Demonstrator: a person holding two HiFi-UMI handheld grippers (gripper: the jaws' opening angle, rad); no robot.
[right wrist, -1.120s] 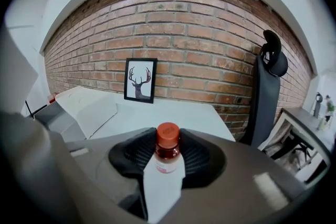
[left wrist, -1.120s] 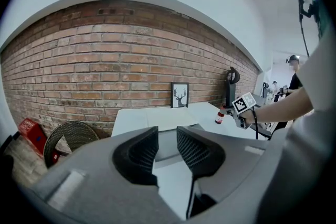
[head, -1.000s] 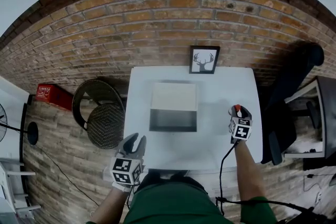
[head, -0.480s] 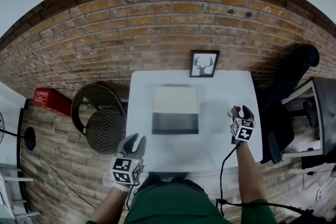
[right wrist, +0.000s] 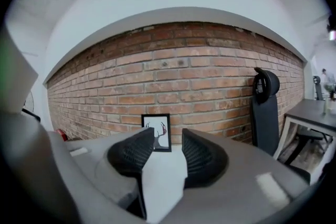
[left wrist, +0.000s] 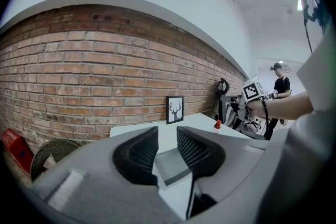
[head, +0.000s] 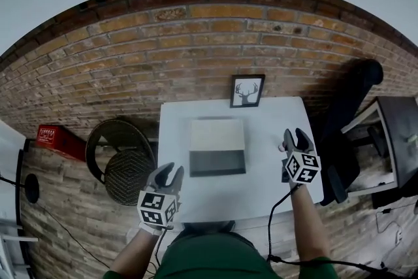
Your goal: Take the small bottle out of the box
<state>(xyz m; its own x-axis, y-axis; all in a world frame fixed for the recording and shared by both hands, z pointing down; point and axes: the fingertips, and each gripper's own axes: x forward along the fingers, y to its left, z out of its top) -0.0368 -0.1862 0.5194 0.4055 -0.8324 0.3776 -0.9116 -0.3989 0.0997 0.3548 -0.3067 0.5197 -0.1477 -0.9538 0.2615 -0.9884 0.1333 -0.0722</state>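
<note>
Two grippers, both unclenched and empty, left gripper (head: 168,170), right gripper (head: 294,134) with jaws just narrowed slightly, one box (head: 217,147) ahead between them, one small red-capped bottle (left wrist: 217,124) stood on the table (head: 261,131) below the right gripper, shown only by left gripper view.

Deer picture (head: 247,90), brick wall (head: 196,49)

A brick wall (head: 196,42) rises beyond the right gripper (head: 294,136), a black chair (head: 346,111) to its right. A wicker chair (head: 126,166) sits left of the left gripper (head: 170,172).
</note>
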